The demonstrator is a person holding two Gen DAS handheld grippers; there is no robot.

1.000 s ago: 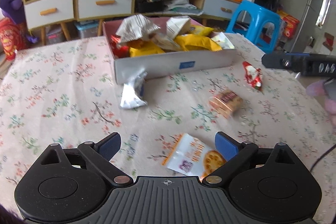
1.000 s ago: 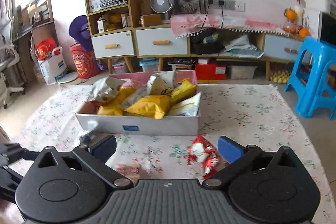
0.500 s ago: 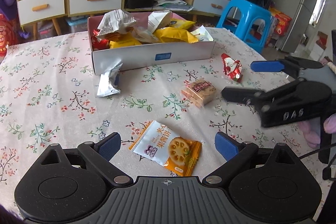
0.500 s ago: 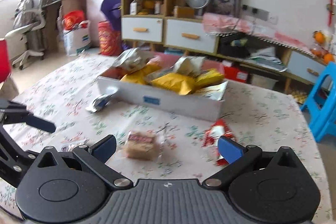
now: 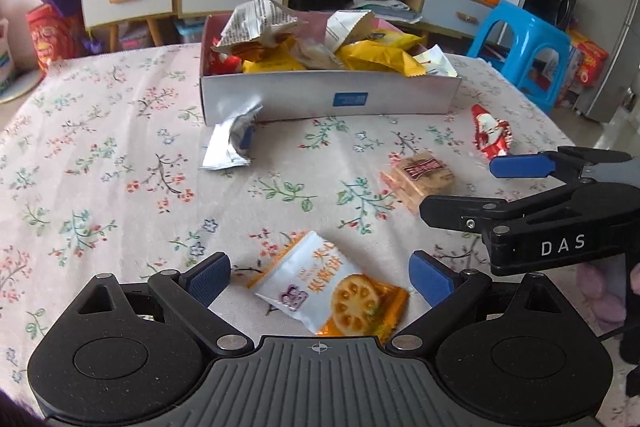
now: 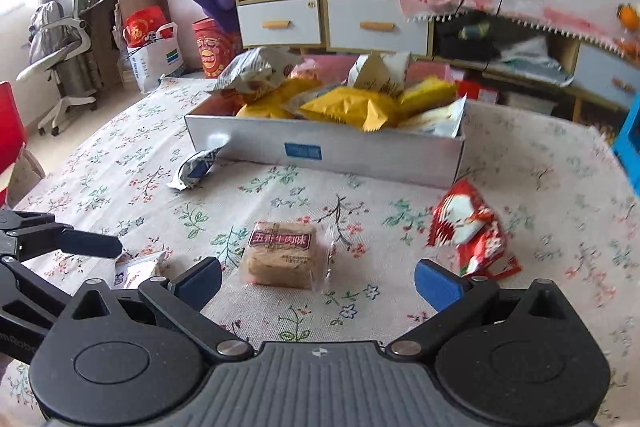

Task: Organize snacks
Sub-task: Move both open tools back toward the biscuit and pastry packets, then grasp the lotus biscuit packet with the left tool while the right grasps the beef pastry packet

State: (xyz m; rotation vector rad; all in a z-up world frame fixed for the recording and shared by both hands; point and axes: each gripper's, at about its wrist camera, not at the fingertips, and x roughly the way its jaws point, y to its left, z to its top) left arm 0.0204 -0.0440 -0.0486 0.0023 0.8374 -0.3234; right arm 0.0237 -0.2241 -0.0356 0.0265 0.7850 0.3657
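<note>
A grey box (image 5: 400,99) full of snack packs stands at the far side of the floral table; it also shows in the right wrist view (image 6: 360,155). My left gripper (image 5: 320,277) is open, its jaws either side of a white-and-orange cracker pack (image 5: 332,291) lying on the cloth. My right gripper (image 6: 318,281) is open just in front of a clear-wrapped brown biscuit pack (image 6: 280,253), also in the left wrist view (image 5: 420,175). A red-and-white pack (image 6: 472,231) lies to its right. A silver pack (image 5: 232,145) leans near the box front.
The right gripper body (image 5: 560,219) shows at the right of the left wrist view. A blue stool (image 5: 524,47) stands beyond the table's right edge. Drawers and shelves (image 6: 320,19) line the back wall. An office chair (image 6: 60,67) stands far left.
Both grippers have shifted closer over the table. The right one now faces the biscuit pack. The cracker pack sits more squarely between the left jaws. Both stay open.
</note>
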